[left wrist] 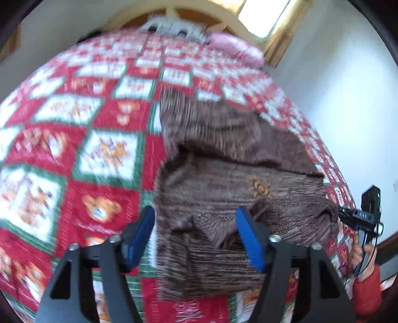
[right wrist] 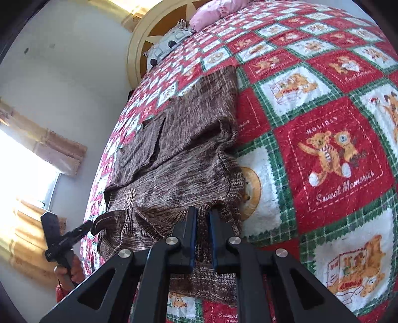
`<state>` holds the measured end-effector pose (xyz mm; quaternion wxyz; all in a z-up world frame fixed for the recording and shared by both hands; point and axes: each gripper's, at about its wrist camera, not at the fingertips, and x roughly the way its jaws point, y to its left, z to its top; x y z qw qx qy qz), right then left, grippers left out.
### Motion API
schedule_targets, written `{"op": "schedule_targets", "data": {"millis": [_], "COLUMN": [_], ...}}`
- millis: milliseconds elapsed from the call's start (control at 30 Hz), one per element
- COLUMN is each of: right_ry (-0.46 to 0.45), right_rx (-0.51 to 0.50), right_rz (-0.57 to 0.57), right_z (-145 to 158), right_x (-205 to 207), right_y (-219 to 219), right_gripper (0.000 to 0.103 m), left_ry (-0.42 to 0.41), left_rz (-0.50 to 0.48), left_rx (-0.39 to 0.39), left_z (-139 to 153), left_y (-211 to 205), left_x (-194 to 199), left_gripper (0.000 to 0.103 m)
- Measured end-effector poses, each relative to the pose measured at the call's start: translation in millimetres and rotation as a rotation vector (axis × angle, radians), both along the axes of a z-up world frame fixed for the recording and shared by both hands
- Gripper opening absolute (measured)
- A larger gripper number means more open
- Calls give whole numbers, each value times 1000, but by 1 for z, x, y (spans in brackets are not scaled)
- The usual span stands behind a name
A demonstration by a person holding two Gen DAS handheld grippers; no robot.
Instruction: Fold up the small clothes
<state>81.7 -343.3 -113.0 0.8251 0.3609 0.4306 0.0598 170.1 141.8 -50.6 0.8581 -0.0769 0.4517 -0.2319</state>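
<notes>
The brown sweater [left wrist: 223, 174] lies on the teddy-bear quilt [left wrist: 74, 154]. The left gripper [left wrist: 196, 238] — fingers wide apart — hangs over its 6 o'clock edge. The right gripper [right wrist: 202, 238] pinches that edge.

A brown knit sweater [right wrist: 179, 154], marled with paler flecks and fine ribbed lines, carries a tan flower-shaped motif [left wrist: 260, 187]. The bedspread [right wrist: 323, 129] is a patchwork of red and white squares framed in green plaid, printed with orange-brown teddy bears and white lettering. Each claw is black with blue pads [left wrist: 250, 238], and at twelve o'clock lies a pink pillow [right wrist: 214, 12].
</notes>
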Motion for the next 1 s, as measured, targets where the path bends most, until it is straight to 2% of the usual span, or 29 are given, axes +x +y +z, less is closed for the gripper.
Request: {"op": "schedule_targets", "data": {"millis": [33,67,133,167,200,300,433,533,667,767,833,1000], "right_ry": [-18,-41,-97,-118,-143,-211,-251,-267,-228,-201,-182,-176], "right_rx": [3,5,-7,-18,-30,-77,-247,-392,-547,-535,-520,-560], "right_rz": [0,3,8,-1,-15,-51,-54,-23,29,72,103,167], "right_z": [3,5,13,17,21,33,50,60,58,50,43,32], "right_x": [-2,-5,-12,-16,-20,-31,-42,-46,-40,-30,-17,18], "right_y": [1,1,1,2,2,2,13,25,34,29,30,42], "right_gripper": [11,16,37,54,59,59,59,59,59,59,59,59], "left_ry": [-35,-70,-124,-145,-163,-220,-296,-262,-157,-121,-131,-113], "left_rz": [-12,-24,-62,-91,-112,-165,-240,-257,-245,-238,-232,-233], "left_rx": [-1,2,30,58,85,146,229,297,264,224,214,182], "left_z": [5,8,11,11,11,7,2,-13,-33,-42,-42,-40], "left_y": [5,10,9,6,3,-15,-47,-70,-74,-71,-71,-67], "left_x": [-4,-9,-10,-11,-11,-9,-3,14,25,23,19,21], "left_gripper": [75,78,79,79,79,79,79,79,76,75,74,76]}}
